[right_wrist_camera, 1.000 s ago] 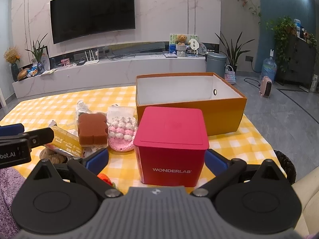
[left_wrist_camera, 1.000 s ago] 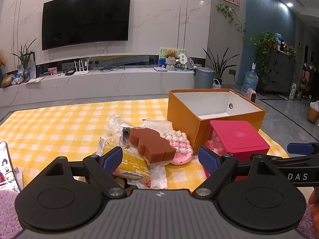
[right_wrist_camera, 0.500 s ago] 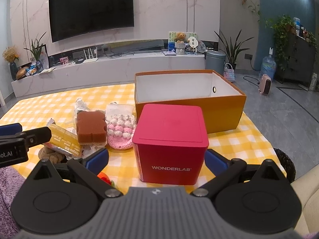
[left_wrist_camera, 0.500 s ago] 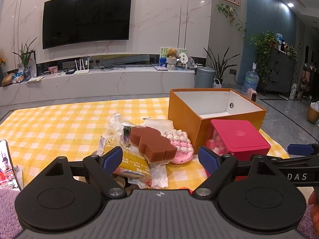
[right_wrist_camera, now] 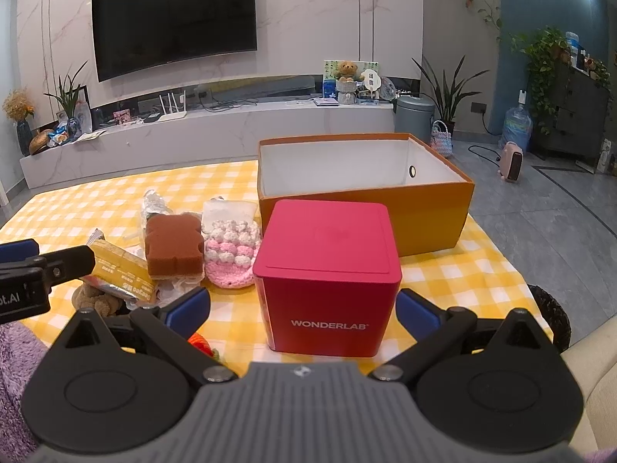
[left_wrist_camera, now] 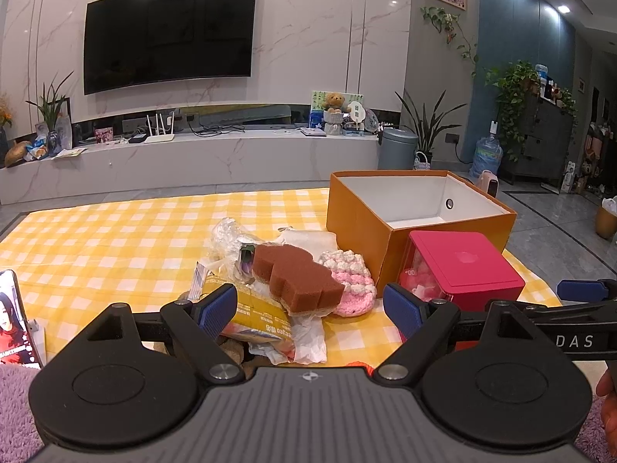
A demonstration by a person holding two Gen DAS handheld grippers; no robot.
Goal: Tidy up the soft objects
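Note:
A pile of soft things lies on the yellow checked cloth (left_wrist_camera: 115, 239): a brown bear-shaped sponge (left_wrist_camera: 295, 276), a pink and white crocheted piece (left_wrist_camera: 353, 283), a yellow packet (left_wrist_camera: 258, 314) and crumpled plastic wrap (left_wrist_camera: 227, 237). An open orange box (left_wrist_camera: 416, 216) stands behind them, a red WONDERLAB box (right_wrist_camera: 327, 277) in front of it. My left gripper (left_wrist_camera: 310, 308) is open and empty, just short of the pile. My right gripper (right_wrist_camera: 302, 310) is open and empty, its fingers either side of the red box's near face. The sponge (right_wrist_camera: 173, 245) also shows in the right wrist view.
A phone (left_wrist_camera: 15, 318) stands at the left edge on purple fluffy fabric (left_wrist_camera: 15, 401). A small brown plush (right_wrist_camera: 94, 301) and an orange item (right_wrist_camera: 200, 343) lie near the front. A TV bench (left_wrist_camera: 193, 158) runs along the back wall.
Both grippers have crept slightly forward and stay open. The objects on the cloth have not moved.

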